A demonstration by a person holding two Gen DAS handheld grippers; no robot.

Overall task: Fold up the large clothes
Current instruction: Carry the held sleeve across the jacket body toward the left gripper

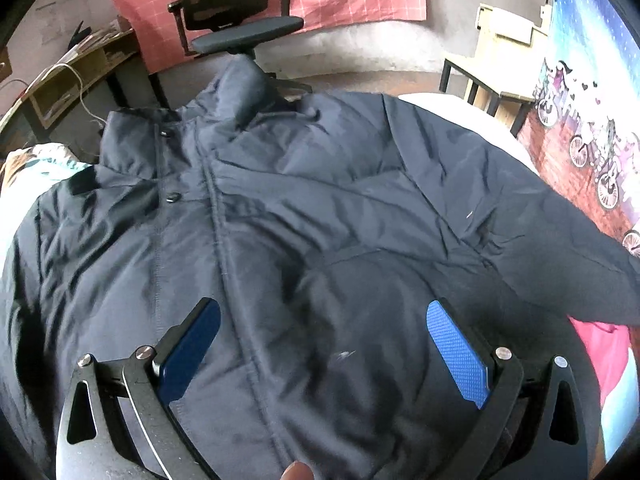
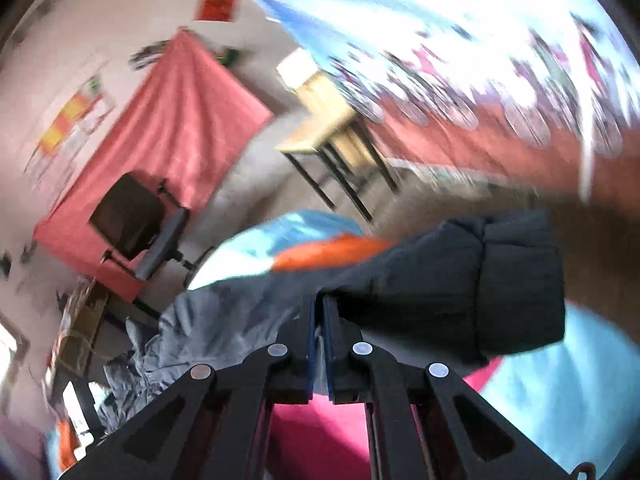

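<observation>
Jacket (image 1: 304,216) sleeve pinched in right gripper (image 2: 320,300); surroundings blurred

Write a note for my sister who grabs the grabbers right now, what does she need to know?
Left tool: open, above the front of the dark navy padded jacket, holding nothing.
Right tool: shut on the jacket's sleeve, lifted off the bed.
Jacket lies face up, spread on the colourful bedsheet, collar toward the black office chair.
Done: sleeve picked up.
Left: no fold visible yet; every fold remains.
</observation>
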